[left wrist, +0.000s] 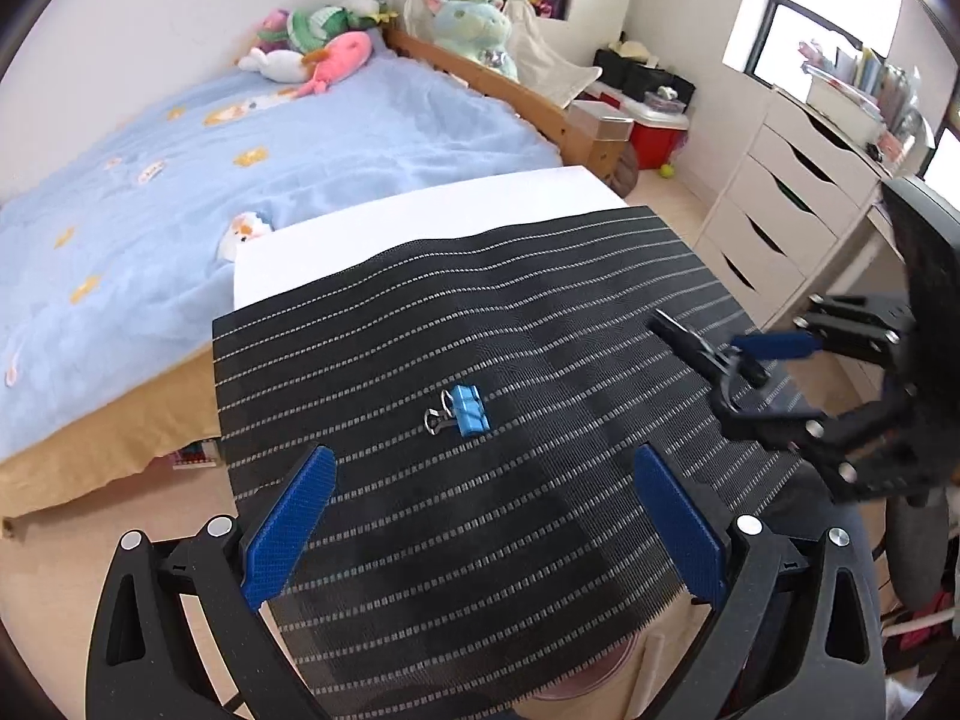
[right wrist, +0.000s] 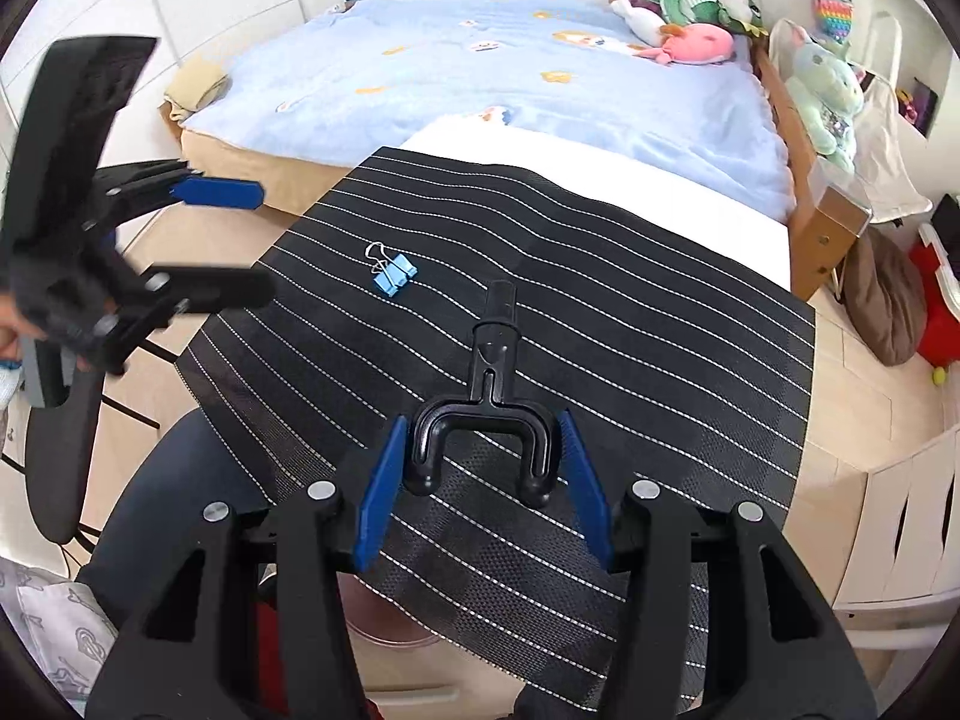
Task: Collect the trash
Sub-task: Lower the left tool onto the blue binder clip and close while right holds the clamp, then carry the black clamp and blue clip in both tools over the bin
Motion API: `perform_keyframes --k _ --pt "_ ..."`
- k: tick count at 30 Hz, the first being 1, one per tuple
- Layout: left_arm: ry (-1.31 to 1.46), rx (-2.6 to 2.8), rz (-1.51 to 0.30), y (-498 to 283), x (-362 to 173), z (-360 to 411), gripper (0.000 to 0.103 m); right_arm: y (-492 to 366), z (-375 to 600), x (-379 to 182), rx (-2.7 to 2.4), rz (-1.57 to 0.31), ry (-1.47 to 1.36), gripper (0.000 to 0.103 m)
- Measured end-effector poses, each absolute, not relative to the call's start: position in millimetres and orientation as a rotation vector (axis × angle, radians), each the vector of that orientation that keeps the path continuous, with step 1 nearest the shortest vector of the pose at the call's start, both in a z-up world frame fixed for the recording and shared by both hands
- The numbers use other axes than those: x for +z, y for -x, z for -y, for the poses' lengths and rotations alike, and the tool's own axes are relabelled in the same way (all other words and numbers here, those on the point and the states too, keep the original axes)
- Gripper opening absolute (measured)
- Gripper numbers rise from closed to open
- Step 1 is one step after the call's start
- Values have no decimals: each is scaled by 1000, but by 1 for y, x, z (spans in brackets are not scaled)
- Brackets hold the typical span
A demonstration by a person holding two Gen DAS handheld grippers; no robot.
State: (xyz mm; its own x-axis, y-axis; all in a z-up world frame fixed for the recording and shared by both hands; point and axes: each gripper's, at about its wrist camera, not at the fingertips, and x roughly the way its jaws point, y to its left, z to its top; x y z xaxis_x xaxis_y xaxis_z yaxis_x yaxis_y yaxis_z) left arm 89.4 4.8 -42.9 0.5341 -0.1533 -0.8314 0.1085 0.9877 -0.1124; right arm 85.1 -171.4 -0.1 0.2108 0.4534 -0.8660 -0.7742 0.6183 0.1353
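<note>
I work two handheld grippers over a black striped mat laid on a white table beside a bed in a bedroom: the right gripper has its blue pads clamped on the two prongs of a black forked plastic piece, its stem pointing up the frame toward the bed, while the left gripper hangs with jaws wide apart and nothing between them, low centre in its own view. The remaining piece of trash I can see, a blue binder clip, lies flat on the mat just above those open jaws, wire handles to its left. To take it well, I judge the left jaws should come down straddling the blue body rather than the thin handles, and close only once the pads reach mat level. The mat around the clip is bare, so there is room; the mat's left edge drops to the floor, and the right gripper sits well apart at the right of the left view. No bin is visible
</note>
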Motion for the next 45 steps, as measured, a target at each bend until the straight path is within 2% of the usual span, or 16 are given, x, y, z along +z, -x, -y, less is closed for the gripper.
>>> perform_keyframes --k 9,14,16,17,19,20,22,24,33,45 --pt "117 -140 -1066 -123 -65 -11 95 -89 186 -3 861 -1056 342 51" --pt "124 -149 -1097 -131 -78 -8 70 -91 190 -6 857 -1060 333 51" --pt "128 -148 -1107 -132 -82 -8 52 -92 191 -7 857 -1061 328 51" --pt "125 -144 -1110 -133 -83 -8 48 -92 191 -7 857 -1062 327 51" --pt "127 -149 -1114 -133 -84 -7 33 -92 191 -8 857 -1064 326 51" --pt "126 -150 -1118 -133 -85 -7 30 -92 191 -8 856 -1064 325 51" --pt "124 -143 -1116 -133 -85 -7 10 -93 191 -9 855 -1065 323 51" --pt "122 -144 -1117 -134 -86 -6 2 -93 191 -9 856 -1065 323 51" --pt "84 -151 -1083 -127 -78 0 1 -93 189 -8 856 -1055 319 51" --pt "-10 -167 -975 -79 -37 15 1 -67 191 17 861 -994 327 51"
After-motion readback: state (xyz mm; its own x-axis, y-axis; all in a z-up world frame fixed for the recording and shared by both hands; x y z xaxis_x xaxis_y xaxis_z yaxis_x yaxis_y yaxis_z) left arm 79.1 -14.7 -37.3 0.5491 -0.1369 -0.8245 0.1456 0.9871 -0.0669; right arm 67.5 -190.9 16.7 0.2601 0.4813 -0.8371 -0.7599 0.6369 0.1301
